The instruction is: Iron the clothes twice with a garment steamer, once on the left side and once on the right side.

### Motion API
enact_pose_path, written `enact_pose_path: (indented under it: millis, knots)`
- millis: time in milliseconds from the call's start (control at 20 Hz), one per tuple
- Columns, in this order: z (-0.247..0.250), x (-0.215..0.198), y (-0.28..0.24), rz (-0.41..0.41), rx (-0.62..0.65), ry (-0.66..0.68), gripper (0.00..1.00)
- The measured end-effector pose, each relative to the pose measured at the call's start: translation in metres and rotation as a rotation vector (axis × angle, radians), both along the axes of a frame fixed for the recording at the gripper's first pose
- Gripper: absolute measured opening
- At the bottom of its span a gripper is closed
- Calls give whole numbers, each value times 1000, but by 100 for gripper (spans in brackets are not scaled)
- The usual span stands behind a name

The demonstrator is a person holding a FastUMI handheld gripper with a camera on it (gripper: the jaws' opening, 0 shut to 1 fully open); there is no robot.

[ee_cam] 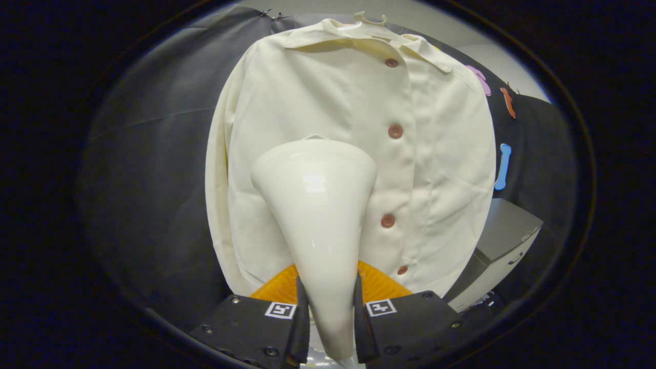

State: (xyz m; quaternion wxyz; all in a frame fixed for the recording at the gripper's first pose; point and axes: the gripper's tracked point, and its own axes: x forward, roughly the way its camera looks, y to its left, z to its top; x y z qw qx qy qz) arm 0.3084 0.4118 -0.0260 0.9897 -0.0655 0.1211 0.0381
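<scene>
Your gripper [330, 318] grasps the garment steamer [318, 205] by its narrow handle, both fingers pressing; long axis runs straight ahead, wide head facing the hanging shirt [435, 154].

- The garment steamer [318, 215], clamped between the fingers of the tongs [331, 312], is glossy cream-white and plain.
- The shirt [435, 169] beyond the steamer is pale cream, without pattern.
- Its buttons [395, 131], in a line just right of the steamer, are reddish brown.
- The hanger [370, 20] at the collar is cream too.
- On each finger sits a small black-and-white square marker [381, 307].
- An orange ribbed part [378, 285] shows just ahead of the tongs, either side of the steamer.
- A grey cabinet [505, 241] stands to the right of the tongs.
</scene>
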Motion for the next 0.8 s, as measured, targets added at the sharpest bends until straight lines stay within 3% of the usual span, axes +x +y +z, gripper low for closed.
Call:
enact_pose_path:
  millis: [800]
  knots:
    - [-162,-22,-15,-78,-55,202,37]
